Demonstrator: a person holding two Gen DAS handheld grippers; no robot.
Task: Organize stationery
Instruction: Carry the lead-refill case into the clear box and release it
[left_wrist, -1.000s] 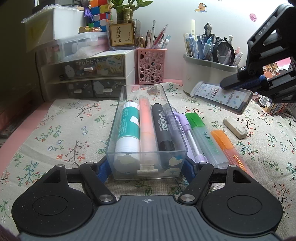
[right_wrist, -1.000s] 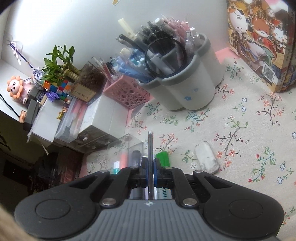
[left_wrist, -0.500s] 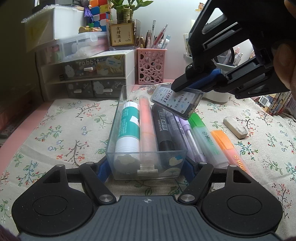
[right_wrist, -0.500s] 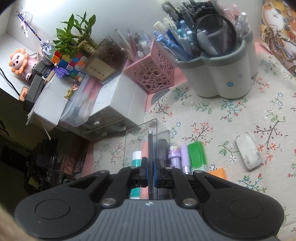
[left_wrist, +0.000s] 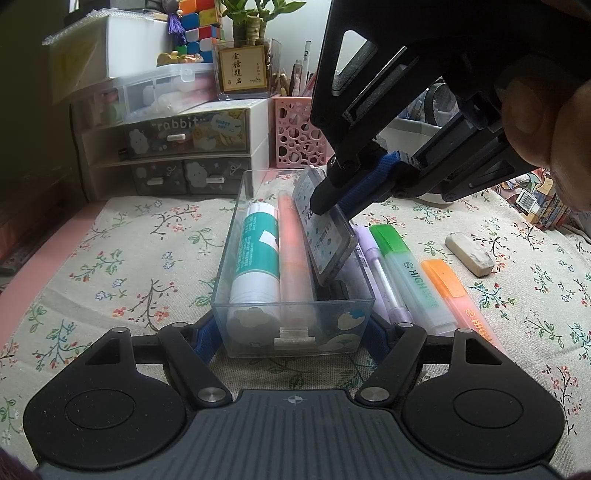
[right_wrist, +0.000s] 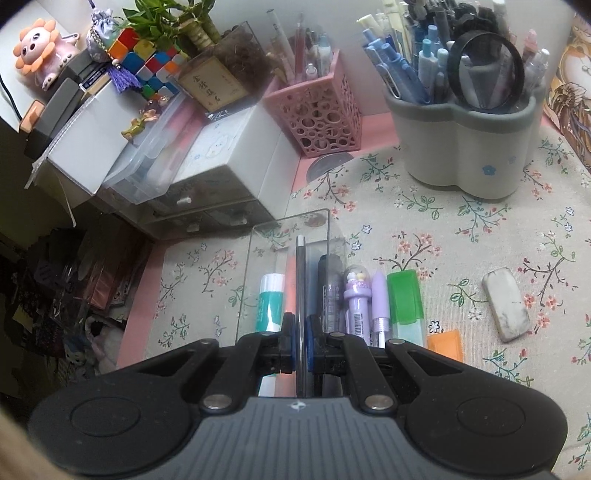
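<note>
Having swung in from the right, the right hand-held gripper, clenching a flat card, is tipping it into the clear box, which the left hand-held gripper is gripping steady; lower it gently between the markers.

The flat card pack came over to the clear box

A second ago the right tongs held the flat card pack up high by the grey pen pot — far to the right of the clear box. Now the pack is tipped on its edge and sits down inside the box, on top of the black marker and next to the orange pen. The tongs now fill the top right of the left view, and a thumb shows on them.
</note>
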